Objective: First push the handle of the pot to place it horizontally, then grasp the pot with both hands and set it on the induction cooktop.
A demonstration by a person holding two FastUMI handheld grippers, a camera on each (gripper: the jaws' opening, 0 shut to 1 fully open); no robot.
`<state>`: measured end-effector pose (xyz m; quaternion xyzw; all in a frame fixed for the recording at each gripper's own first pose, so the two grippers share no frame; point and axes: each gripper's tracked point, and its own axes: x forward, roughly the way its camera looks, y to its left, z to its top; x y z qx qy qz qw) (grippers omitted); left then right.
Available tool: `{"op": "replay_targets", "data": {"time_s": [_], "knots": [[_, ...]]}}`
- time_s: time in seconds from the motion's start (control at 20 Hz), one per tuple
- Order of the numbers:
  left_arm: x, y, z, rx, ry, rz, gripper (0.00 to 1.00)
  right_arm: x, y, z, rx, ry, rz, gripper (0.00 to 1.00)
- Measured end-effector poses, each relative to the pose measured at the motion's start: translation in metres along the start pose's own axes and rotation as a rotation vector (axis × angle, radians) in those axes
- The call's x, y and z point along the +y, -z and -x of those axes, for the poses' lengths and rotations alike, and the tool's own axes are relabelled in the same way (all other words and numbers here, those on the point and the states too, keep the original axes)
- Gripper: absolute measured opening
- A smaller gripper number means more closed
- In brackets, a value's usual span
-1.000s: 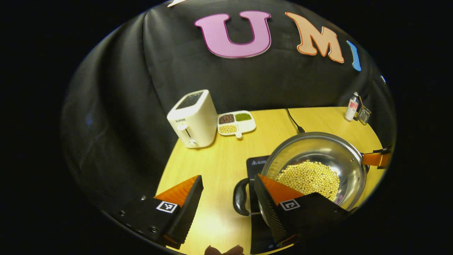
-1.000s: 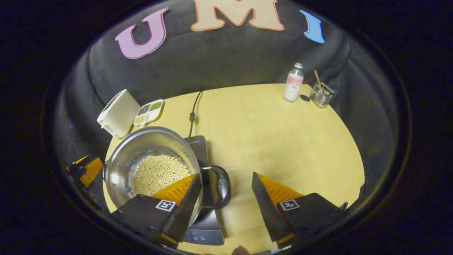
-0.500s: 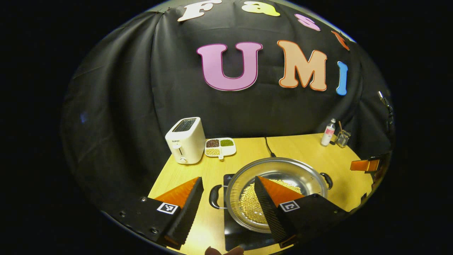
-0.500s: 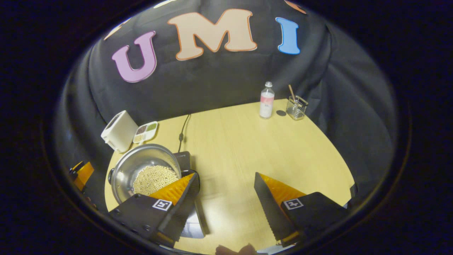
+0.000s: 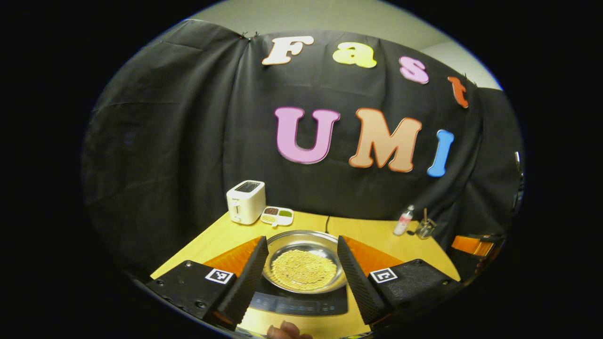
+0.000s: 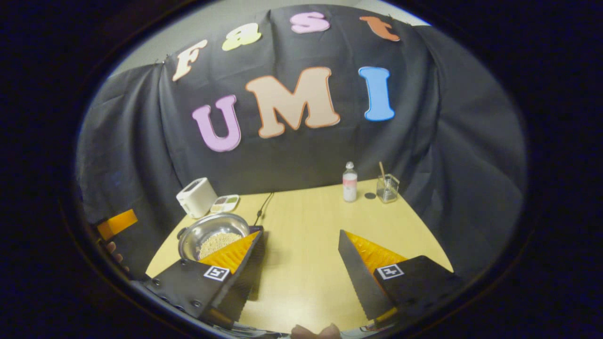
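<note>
A steel pot [image 5: 302, 266] holding pale beans rests on the black induction cooktop [image 5: 301, 305] near the table's front edge. My left gripper [image 5: 301, 275] hangs open, well back from the pot, which shows between its fingers with nothing touching it. In the right gripper view the pot [image 6: 212, 234] sits at the left, one dark handle showing on its left side. My right gripper [image 6: 300, 270] is open over bare table to the right of the pot, and the other gripper [image 6: 117, 223] shows at the far left edge.
A white toaster [image 5: 246, 201] and a divided dish of beans [image 5: 277, 216] stand at the back left. A small bottle [image 6: 349, 181] and a glass holder [image 6: 387, 187] stand at the back right. The cooktop's cord [image 6: 264, 205] runs toward the wall.
Both grippers have let go of the pot handles and pulled back and up, away from the table. The pot stays on the cooktop and now looks smaller in both views.
</note>
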<state>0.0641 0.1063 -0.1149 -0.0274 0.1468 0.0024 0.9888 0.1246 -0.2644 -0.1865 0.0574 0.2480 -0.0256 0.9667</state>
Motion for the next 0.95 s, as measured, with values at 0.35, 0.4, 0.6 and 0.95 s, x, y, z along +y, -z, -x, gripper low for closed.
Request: {"op": "replay_targets", "data": {"time_s": [0.35, 0.4, 0.6, 0.95], "knots": [[-0.076, -0.051, 0.080, -0.134, 0.055, -0.110, 0.89, -0.020, -0.042, 0.074, -0.163, -0.035, -0.058, 0.92], [-0.080, -0.056, 0.086, -0.148, 0.061, -0.108, 0.89, -0.020, -0.052, 0.088, -0.216, -0.038, -0.062, 0.93], [-0.080, -0.058, 0.101, -0.160, 0.090, -0.096, 0.89, -0.020, -0.074, 0.126, -0.368, -0.019, 0.043, 0.92], [-0.056, -0.072, 0.134, -0.236, 0.100, -0.137, 0.89, 0.021, -0.058, 0.161, -0.401, -0.009, 0.139, 0.92]]}}
